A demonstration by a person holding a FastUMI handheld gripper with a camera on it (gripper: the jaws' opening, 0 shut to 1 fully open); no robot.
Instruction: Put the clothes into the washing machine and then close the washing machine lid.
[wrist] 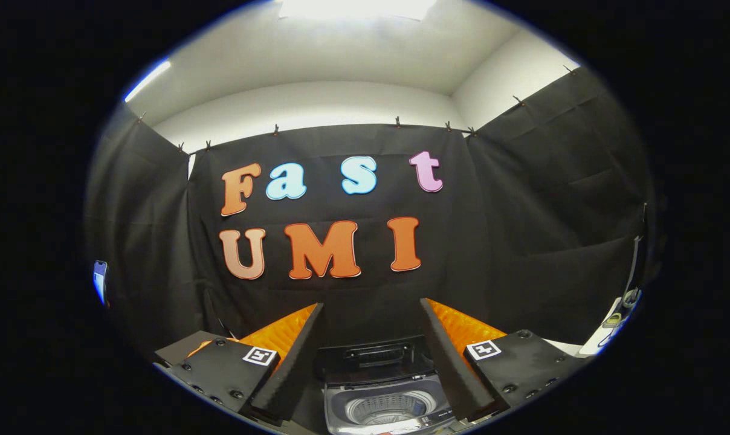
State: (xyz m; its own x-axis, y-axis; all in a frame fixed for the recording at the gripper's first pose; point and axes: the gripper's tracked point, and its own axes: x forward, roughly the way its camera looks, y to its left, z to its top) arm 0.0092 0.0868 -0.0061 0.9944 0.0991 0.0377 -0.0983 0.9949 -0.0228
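Note:
A small top-loading washing machine [384, 406] stands below and just ahead of my fingers, seen between them. Its dark lid [374, 357] is raised upright at the back, and the round metal drum [392, 408] shows inside with no cloth visible in it. My gripper [371, 311] is held high above the machine, open, with a wide gap and nothing between its fingers [292, 362]. A small reddish scrap shows at the machine's near rim [384, 432]; I cannot tell what it is.
Black cloth walls close in the booth behind and on both sides of the machine. A white surface [607, 335] with small items lies off to the right. A phone-like screen [100, 279] hangs on the left wall.

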